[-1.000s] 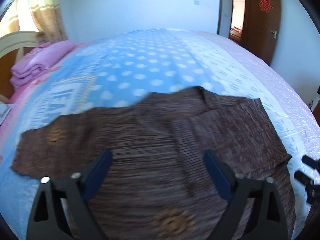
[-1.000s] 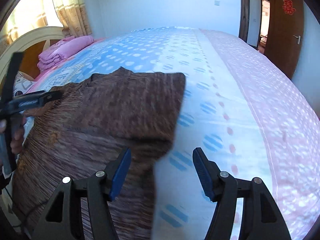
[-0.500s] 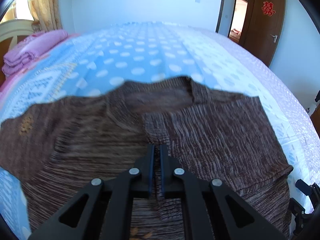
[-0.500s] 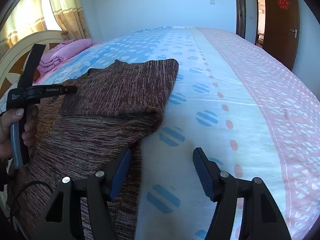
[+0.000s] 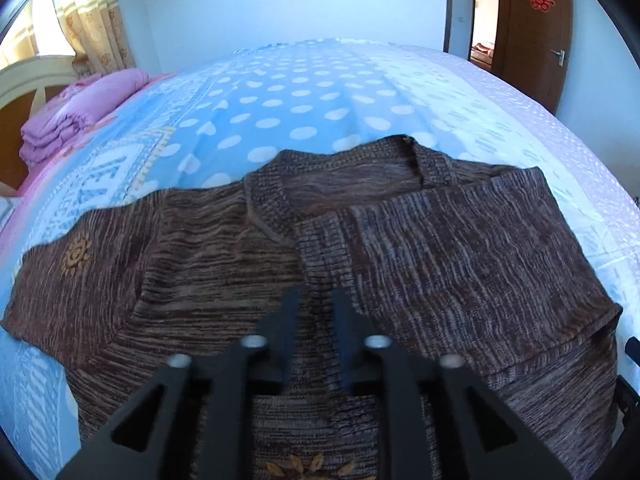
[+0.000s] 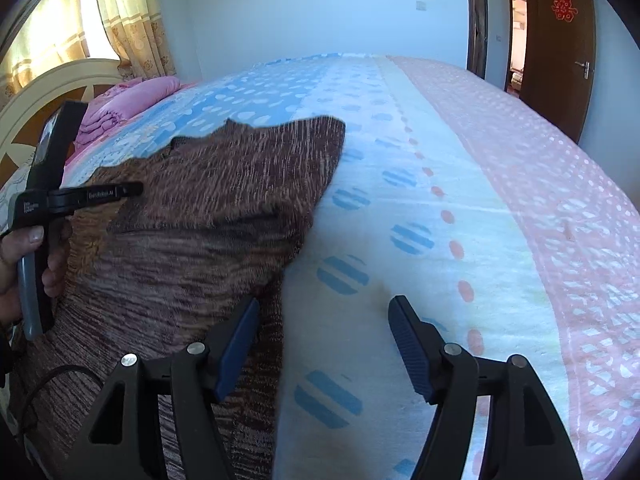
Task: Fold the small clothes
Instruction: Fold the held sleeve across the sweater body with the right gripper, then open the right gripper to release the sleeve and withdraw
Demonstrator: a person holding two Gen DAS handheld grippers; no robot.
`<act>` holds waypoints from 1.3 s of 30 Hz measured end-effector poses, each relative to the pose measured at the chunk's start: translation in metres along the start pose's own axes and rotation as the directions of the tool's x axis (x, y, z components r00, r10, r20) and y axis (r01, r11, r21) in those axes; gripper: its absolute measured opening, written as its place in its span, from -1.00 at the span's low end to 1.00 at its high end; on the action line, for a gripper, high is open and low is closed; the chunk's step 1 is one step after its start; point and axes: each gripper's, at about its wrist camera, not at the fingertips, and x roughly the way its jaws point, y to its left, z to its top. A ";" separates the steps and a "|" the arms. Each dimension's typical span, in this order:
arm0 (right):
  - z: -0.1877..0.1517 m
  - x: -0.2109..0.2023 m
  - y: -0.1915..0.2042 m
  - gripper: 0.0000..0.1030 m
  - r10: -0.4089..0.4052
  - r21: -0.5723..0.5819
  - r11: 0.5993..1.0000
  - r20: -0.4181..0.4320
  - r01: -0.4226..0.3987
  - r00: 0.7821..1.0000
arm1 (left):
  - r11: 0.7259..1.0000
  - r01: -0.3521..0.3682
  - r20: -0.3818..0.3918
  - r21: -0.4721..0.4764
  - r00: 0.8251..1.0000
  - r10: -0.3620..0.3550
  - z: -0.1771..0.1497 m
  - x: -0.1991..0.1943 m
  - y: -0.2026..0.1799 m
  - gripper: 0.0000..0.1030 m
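Observation:
A brown knitted sweater (image 5: 440, 248) lies flat on the bed, neckline away from me, its right sleeve folded in over the chest. My left gripper (image 5: 316, 296) hangs low over the sweater's middle. Its jaws are opening and stand a narrow gap apart; cloth shows in the gap, but the pads do not press on it. In the right wrist view the sweater (image 6: 224, 184) fills the left side. My right gripper (image 6: 324, 304) is open at its right edge, the left finger over the knit, the right finger over bare sheet. A hand (image 6: 24, 256) holds the left tool.
The bed's blue dotted cover (image 5: 300, 92) runs far beyond the sweater, with a pink band (image 6: 560, 200) along the right. A folded pink quilt (image 5: 80, 112) sits by the cream headboard (image 6: 48, 96). A brown door (image 5: 536, 28) stands at the back right.
The left jaws went from wide apart to shut, and now stand slightly apart. The left gripper sank closer to the sweater. The right gripper has barely moved.

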 end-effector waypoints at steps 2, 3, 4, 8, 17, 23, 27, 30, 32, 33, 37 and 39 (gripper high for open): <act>0.011 -0.005 0.007 0.32 0.019 -0.008 1.000 0.028 -0.019 0.999 | 0.998 -0.053 0.047 0.018 0.998 0.052 -0.001 -0.007 0.000 0.14; 0.018 -0.001 0.014 0.34 0.031 -0.026 0.999 0.019 -0.031 0.999 | 0.996 -0.082 0.069 0.033 0.994 0.080 -0.001 -0.008 -0.001 0.14; 0.021 0.004 0.020 0.35 0.034 -0.046 0.998 -0.001 -0.034 0.999 | 0.994 -0.102 0.071 0.050 0.993 0.098 -0.002 -0.008 -0.002 0.14; 0.016 0.037 0.024 0.24 -0.097 -0.054 0.994 -0.139 0.090 0.986 | 0.986 -0.149 0.035 0.073 0.989 0.147 -0.003 0.007 -0.002 0.19; 0.022 0.011 0.018 0.21 -0.082 -0.029 0.996 -0.068 0.080 0.994 | 0.987 -0.157 0.015 0.013 0.987 0.157 -0.005 0.011 0.015 0.63; 0.078 0.028 0.050 0.24 0.009 -0.077 0.997 -0.028 -0.011 1.000 | 0.985 -0.168 0.040 -0.030 0.985 0.169 0.001 0.007 0.024 0.65; 0.106 0.081 0.049 0.17 -0.072 -0.100 0.993 -0.078 0.064 0.994 | 0.979 -0.204 0.067 -0.009 0.977 0.204 0.012 0.010 0.019 0.66; 0.109 0.117 0.036 0.06 -0.157 -0.111 0.984 -0.145 0.141 0.977 | 0.974 -0.228 0.044 0.004 0.973 0.228 0.020 0.025 0.016 0.67; 0.106 0.123 0.017 0.06 -0.139 -0.059 0.990 -0.162 0.131 0.977 | 0.969 -0.245 0.019 0.016 0.969 0.244 0.022 0.036 0.015 0.77; 0.104 0.121 0.011 0.06 -0.179 -0.052 0.983 -0.150 0.174 0.972 | 0.967 -0.253 0.022 0.001 0.967 0.253 0.024 0.040 0.017 0.80; 0.098 0.122 -0.005 0.06 -0.182 -0.041 0.983 -0.130 0.178 0.975 | 0.961 -0.274 0.039 0.026 0.961 0.273 0.033 0.049 0.010 0.86; 0.099 0.118 -0.005 0.06 -0.185 -0.049 0.982 -0.138 0.180 0.973 | 0.960 -0.278 0.029 0.025 0.960 0.278 0.038 0.054 0.009 0.87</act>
